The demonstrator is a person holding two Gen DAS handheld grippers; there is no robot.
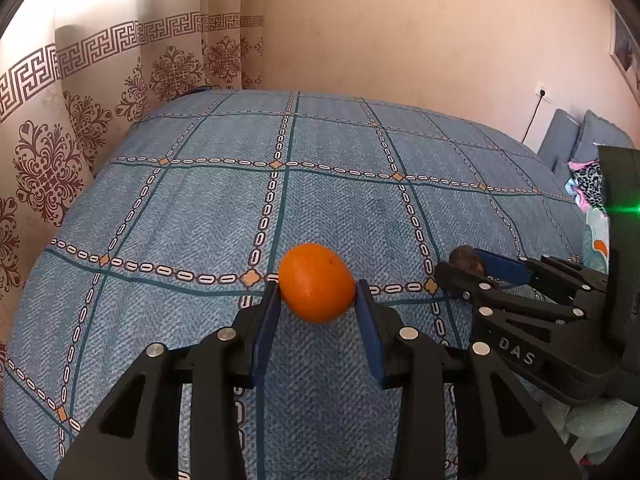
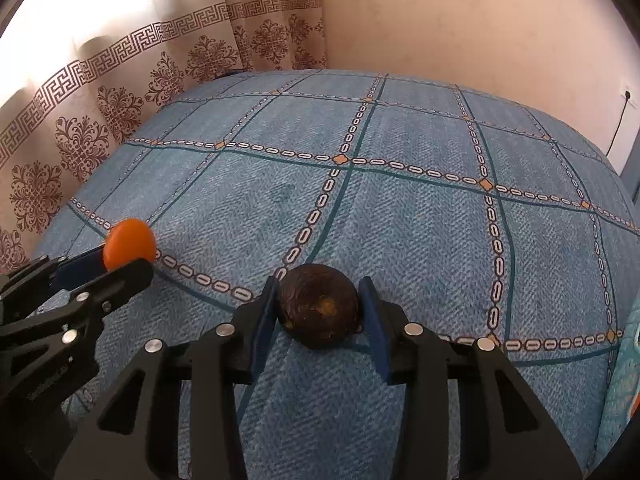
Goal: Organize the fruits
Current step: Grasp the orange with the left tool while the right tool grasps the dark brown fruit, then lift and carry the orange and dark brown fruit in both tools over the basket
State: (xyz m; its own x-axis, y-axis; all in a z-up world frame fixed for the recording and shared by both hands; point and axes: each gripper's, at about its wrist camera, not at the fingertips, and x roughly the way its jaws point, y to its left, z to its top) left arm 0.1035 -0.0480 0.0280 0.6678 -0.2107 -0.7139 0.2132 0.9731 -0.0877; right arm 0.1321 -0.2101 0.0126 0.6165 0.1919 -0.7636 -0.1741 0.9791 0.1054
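Observation:
My left gripper (image 1: 317,292) is shut on an orange (image 1: 316,282), held between its blue pads just above the blue patterned bedspread (image 1: 280,200). My right gripper (image 2: 319,300) is shut on a dark brown avocado (image 2: 318,306) with an orange-yellow blemish, low over the bedspread (image 2: 400,208). In the left wrist view the right gripper (image 1: 468,266) shows at the right with the avocado (image 1: 466,260) at its tips. In the right wrist view the left gripper (image 2: 128,258) shows at the left with the orange (image 2: 129,243).
A patterned curtain (image 1: 80,120) hangs along the left of the bed, a plain wall (image 1: 400,40) behind. Grey cushions (image 1: 576,140) and colourful cloth (image 1: 588,184) lie at the right edge, with a wall socket and cable (image 1: 542,94).

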